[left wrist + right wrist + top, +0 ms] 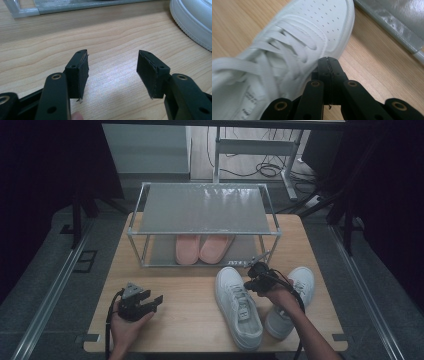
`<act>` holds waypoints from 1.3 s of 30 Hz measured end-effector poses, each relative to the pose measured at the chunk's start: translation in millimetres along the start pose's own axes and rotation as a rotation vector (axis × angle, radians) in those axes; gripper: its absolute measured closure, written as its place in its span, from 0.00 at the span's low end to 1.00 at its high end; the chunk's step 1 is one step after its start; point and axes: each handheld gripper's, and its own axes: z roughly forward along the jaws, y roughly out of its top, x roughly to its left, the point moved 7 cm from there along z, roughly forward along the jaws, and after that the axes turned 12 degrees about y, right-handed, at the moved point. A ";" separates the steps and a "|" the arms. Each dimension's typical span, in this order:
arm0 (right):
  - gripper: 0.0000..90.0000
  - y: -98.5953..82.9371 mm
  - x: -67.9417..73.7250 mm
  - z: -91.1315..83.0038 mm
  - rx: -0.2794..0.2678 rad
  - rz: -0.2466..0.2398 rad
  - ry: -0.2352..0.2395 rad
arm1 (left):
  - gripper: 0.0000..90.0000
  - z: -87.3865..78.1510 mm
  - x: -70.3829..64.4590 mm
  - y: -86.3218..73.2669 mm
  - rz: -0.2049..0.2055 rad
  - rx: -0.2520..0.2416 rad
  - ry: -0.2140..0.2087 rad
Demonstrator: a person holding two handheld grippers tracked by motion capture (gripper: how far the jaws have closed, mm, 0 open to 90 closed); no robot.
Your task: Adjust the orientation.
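Two white sneakers lie on the wooden table (175, 320), toes toward the rack: the left sneaker (237, 305) and the right sneaker (304, 279). My right gripper (254, 270) is between them, shut with nothing in it. In the right gripper view its tips (328, 60) rest close beside the laced sneaker's (299, 37) toe box. My left gripper (152, 296) is held low at the front left, open and empty. In the left gripper view its gripper (113, 52) hovers over bare wood, with a sneaker's sole edge (192, 20) at the top right.
A two-shelf metal shoe rack (202, 233) stands at the back of the table, with a pair of pink slippers (202, 247) on its lower shelf. Its frame (75, 8) also shows in the left gripper view, and its lower shelf (397, 22) lies ahead of the right gripper.
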 end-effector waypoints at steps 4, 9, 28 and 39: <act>1.00 -0.3 -5.6 5.8 0.027 0.017 -0.006 | 0.48 -0.4 0.6 0.3 -0.004 -0.001 0.002; 1.00 3.0 -4.7 6.5 0.036 0.008 -0.010 | 0.48 0.9 0.1 -0.6 -0.002 0.004 0.002; 1.00 17.2 -2.1 23.9 0.086 -0.014 0.008 | 0.48 -0.3 -0.2 0.1 -0.011 0.000 -0.012; 1.00 33.5 12.5 36.1 0.104 -0.085 0.024 | 0.48 -0.1 1.7 -0.2 -0.012 0.000 -0.010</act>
